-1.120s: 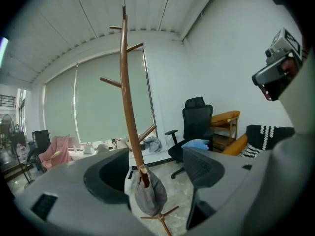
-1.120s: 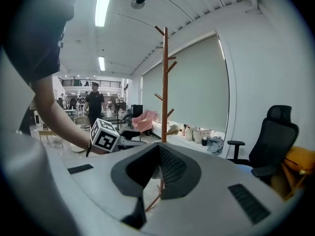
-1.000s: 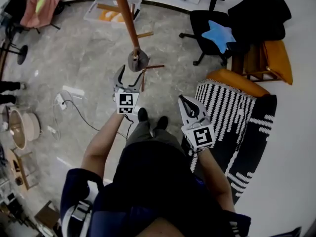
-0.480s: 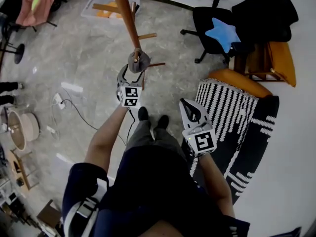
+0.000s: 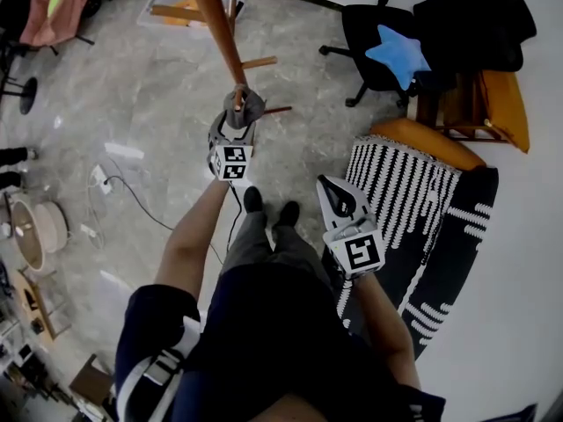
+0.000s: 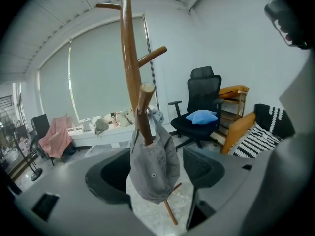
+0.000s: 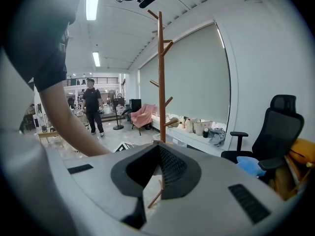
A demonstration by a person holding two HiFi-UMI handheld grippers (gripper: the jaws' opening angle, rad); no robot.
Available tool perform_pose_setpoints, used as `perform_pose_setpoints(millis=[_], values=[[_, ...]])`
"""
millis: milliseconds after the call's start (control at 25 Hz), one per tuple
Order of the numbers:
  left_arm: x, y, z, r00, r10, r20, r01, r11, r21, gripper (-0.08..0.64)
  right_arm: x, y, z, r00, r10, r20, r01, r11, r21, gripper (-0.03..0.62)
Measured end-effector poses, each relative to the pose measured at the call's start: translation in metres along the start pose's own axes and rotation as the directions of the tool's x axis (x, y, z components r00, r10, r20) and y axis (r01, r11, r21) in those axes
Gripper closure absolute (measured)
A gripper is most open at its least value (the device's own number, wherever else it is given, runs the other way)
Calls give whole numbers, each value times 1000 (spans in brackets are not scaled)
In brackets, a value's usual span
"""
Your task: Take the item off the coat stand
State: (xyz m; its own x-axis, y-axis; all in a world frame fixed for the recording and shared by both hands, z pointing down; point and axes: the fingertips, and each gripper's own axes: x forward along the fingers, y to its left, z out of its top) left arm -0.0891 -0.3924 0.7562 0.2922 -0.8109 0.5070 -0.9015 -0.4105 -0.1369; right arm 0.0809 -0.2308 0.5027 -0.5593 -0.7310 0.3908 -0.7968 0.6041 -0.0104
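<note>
**Hat on peg, L gripper around it**

Head view: L gripper (image 5: 233,128) is up at the stand (image 5: 215,25), tips just below the grey hat (image 5: 248,105). R gripper (image 5: 329,185) is held low by the person's side, well apart from the stand.

L gripper view: jaws spread wide, one each side of the hat, not pinching it. The hat hangs on a peg (image 6: 144,109).

R gripper view: jaws closed together, nothing btwn them. The stand is well beyond the tips.
</note>
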Motion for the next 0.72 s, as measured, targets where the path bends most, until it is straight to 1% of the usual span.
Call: perform_pose_setpoints(millis=[120,320,480,720], values=[[7,2,-5,1000,2,-7,-3,1000,-10,222,13,-1,-10,1000,8,-16,-9,1000,-11,572],[19,2,-9,1000,1,-6,-1,1000,-4,222,34,3,-22,999,29,-26,-29,999,-25,572],[23,4,-16,1000,7,-20,-7,1000,-9,222,52,6,-39,997,47,-58,-47,999,-2,572],[31,3,-19,1000,-10,-18,10,1000,-6,224,78,14,-61,994,72,-86,-72,997,6,572]])
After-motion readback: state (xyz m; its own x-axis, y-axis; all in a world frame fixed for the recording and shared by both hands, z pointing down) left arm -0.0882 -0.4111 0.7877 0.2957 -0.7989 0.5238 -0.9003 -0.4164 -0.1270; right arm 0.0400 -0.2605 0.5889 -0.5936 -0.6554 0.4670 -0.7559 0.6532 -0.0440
